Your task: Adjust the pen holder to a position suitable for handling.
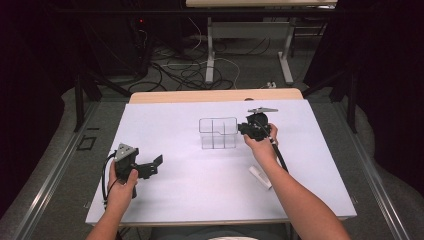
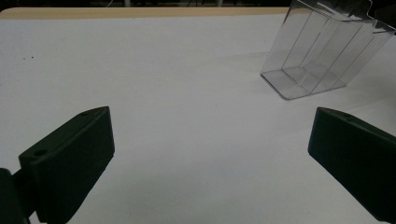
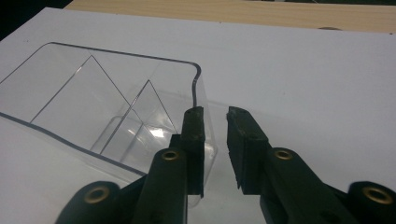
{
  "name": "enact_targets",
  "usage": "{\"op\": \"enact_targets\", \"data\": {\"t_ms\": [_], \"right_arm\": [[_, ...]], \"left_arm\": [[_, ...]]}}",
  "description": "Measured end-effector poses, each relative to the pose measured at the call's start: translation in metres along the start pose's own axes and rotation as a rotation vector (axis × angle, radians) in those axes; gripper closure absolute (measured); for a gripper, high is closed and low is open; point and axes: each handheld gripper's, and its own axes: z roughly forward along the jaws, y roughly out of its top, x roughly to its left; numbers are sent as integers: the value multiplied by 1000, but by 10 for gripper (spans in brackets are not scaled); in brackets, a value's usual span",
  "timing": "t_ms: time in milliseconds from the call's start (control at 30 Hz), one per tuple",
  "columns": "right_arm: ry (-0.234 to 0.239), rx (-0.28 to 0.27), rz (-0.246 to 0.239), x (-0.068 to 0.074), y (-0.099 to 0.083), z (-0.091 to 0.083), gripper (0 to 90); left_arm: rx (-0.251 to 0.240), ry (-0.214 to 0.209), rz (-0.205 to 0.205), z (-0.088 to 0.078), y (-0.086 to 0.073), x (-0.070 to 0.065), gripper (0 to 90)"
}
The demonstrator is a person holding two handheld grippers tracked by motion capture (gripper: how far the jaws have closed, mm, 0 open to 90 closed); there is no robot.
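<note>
A clear plastic organizer [image 1: 218, 132] with dividers stands upright near the middle of the white counter [image 1: 175, 190]. The right hand-held gripper [image 1: 243, 129] is at the organizer's right side, its black tip at the wall, a grey plate on top; whether it touches cannot be told. The left hand-held gripper [image 1: 158, 162] rests low at the front left, well apart from the organizer, jaws spread. A small white object [image 1: 260, 176] lies beside the right forearm [image 1: 300, 200]
</note>
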Motion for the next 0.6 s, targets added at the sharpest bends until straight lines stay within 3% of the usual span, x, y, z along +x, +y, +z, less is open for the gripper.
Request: {"op": "enact_targets", "data": {"t_ms": [367, 600], "right_arm": [[41, 2, -22, -3, 4, -19, 595], [63, 12, -33, -4, 2, -31, 427]], "left_arm": [[3, 0, 0, 0, 0, 0, 4], [5, 4, -8, 0, -1, 1, 4]]}}
